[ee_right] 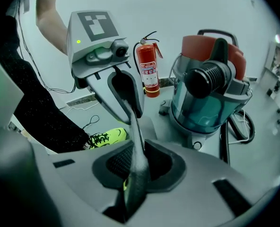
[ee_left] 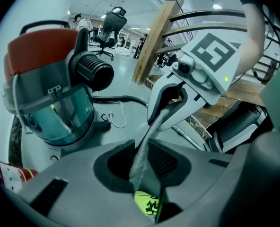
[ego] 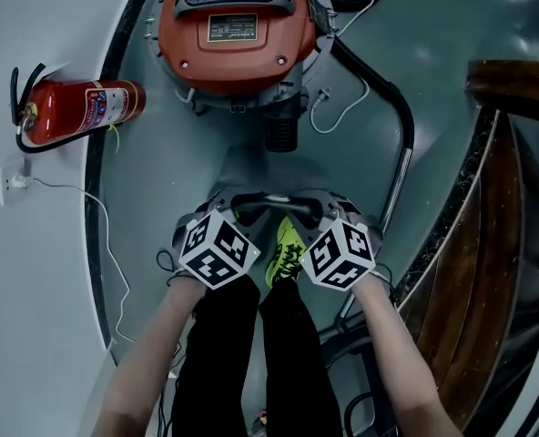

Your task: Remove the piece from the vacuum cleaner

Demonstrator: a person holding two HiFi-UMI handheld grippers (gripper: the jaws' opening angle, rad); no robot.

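Over grey floor point(ego: 206, 157), left gripper point(ego: 236, 209) and right gripper point(ego: 317, 209) clamp one, perhaps flat, piece point(ee_left: 147, 145).

My right tongs point(ee_right: 136, 193) are closed on a thin grey piece point(ee_right: 139, 145), which runs up and away from them to my left tongs point(ee_right: 126, 98), where its far end sits between the jaws under the marker cube point(ee_right: 93, 27). To the right the vacuum cleaner point(ee_right: 211, 93) stands upright on the floor point(ee_right: 159, 119), a red lid over a clear bluish drum with a black ribbed port facing me. A red fire extinguisher point(ee_right: 148, 72) stands by the wall point(ee_right: 187, 8) just left of it, and a yellow-green shoe point(ee_right: 104, 137) shows beside a black trouser leg point(ee_right: 40, 112).
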